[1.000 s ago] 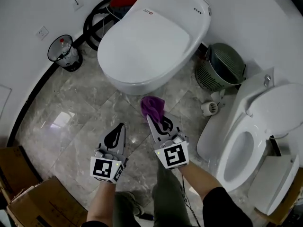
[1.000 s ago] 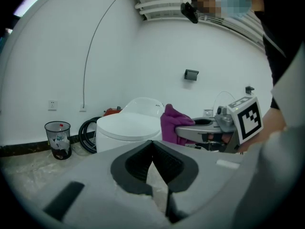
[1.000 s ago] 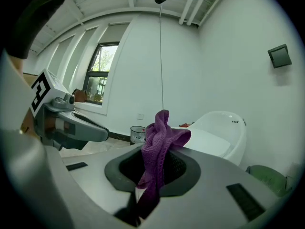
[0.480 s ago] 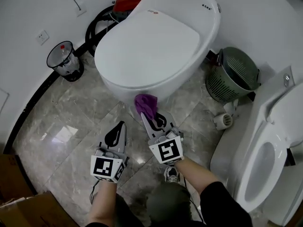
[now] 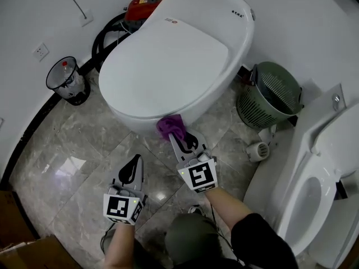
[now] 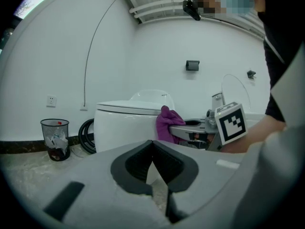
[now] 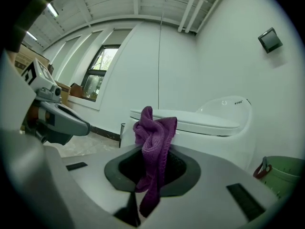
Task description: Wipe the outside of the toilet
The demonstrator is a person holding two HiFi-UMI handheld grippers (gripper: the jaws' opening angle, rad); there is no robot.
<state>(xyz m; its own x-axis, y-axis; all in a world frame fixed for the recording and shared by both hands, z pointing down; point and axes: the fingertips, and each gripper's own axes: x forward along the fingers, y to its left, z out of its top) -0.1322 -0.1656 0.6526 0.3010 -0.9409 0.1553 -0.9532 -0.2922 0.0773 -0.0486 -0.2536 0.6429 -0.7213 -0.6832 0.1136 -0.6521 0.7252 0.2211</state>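
A white toilet (image 5: 174,55) with its lid down fills the upper middle of the head view. My right gripper (image 5: 175,137) is shut on a purple cloth (image 5: 170,125), and the bunched cloth (image 7: 153,147) sits against the lower front of the toilet bowl (image 7: 200,132). My left gripper (image 5: 133,167) hangs lower left over the marble floor, shut and holding nothing. In the left gripper view the toilet (image 6: 127,123) stands ahead, with the cloth (image 6: 167,124) and right gripper (image 6: 195,128) at its right.
A green mesh bin (image 5: 269,94) stands right of the toilet. A second white toilet (image 5: 314,172) with an open seat is at far right. A black wire wastebasket (image 5: 65,80), a black hose coil (image 5: 104,38) and a red appliance (image 5: 143,5) sit by the curved wall.
The right gripper has carried the purple cloth forward from over the floor up to the front of the toilet bowl. The left gripper has dropped back slightly.
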